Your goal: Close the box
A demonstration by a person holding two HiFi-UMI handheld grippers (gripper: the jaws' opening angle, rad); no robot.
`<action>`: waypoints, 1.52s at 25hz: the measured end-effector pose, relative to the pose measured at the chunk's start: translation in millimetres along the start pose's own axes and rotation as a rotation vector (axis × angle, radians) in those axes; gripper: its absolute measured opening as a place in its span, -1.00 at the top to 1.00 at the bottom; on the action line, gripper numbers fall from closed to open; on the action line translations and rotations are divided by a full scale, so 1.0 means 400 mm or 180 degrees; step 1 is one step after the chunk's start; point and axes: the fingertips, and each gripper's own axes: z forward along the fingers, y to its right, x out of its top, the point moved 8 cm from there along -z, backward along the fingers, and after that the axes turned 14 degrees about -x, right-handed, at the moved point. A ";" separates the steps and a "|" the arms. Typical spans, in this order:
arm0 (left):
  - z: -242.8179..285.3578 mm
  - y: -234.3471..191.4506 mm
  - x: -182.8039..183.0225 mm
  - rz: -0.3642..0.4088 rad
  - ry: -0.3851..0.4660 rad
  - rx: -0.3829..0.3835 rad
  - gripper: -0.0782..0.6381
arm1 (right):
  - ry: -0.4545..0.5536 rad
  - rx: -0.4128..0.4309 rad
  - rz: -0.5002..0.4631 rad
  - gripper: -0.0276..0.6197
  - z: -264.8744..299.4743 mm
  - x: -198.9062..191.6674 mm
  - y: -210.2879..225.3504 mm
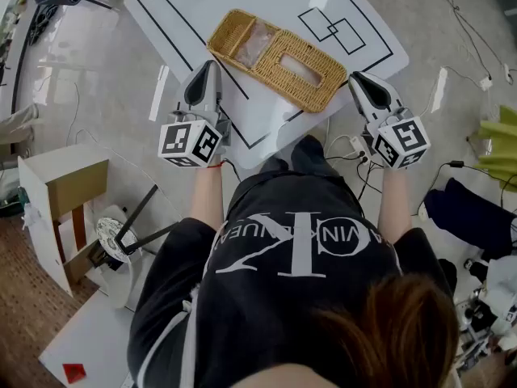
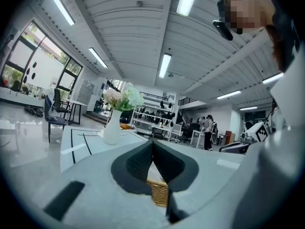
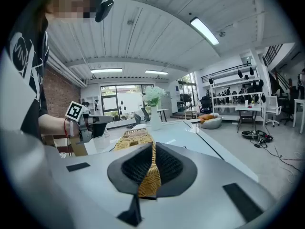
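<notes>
A wicker box (image 1: 279, 59) lies slantwise on the white table (image 1: 266, 115); its left end shows an open interior and a lid with a rectangular slot covers the rest. My left gripper (image 1: 212, 65) hovers at the box's near left corner with its jaws shut and empty; in the left gripper view (image 2: 153, 144) wicker (image 2: 159, 192) shows only below the pads. My right gripper (image 1: 353, 78) sits at the box's right end. In the right gripper view (image 3: 152, 149) a strip of wicker (image 3: 148, 180) fills the narrow gap between its closed pads.
A white vase of flowers (image 2: 112, 130) stands at the table's far side. On the floor to my left are a cardboard box (image 1: 65, 192) and a stand; cables and a power strip (image 1: 355, 145) lie to my right. The table edge runs just in front of me.
</notes>
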 end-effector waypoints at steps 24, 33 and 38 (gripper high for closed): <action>-0.012 0.003 0.086 0.0476 0.0245 0.0103 0.76 | 0.0495 -0.0305 -0.0202 0.92 -0.003 0.099 -0.005; -0.016 0.003 0.120 0.0596 0.0318 0.0120 0.76 | 0.0681 -0.0385 -0.0231 0.92 -0.002 0.130 -0.006; -0.022 0.002 0.135 0.0623 0.0345 0.0131 0.76 | 0.0777 -0.0398 -0.0217 0.92 -0.009 0.143 -0.010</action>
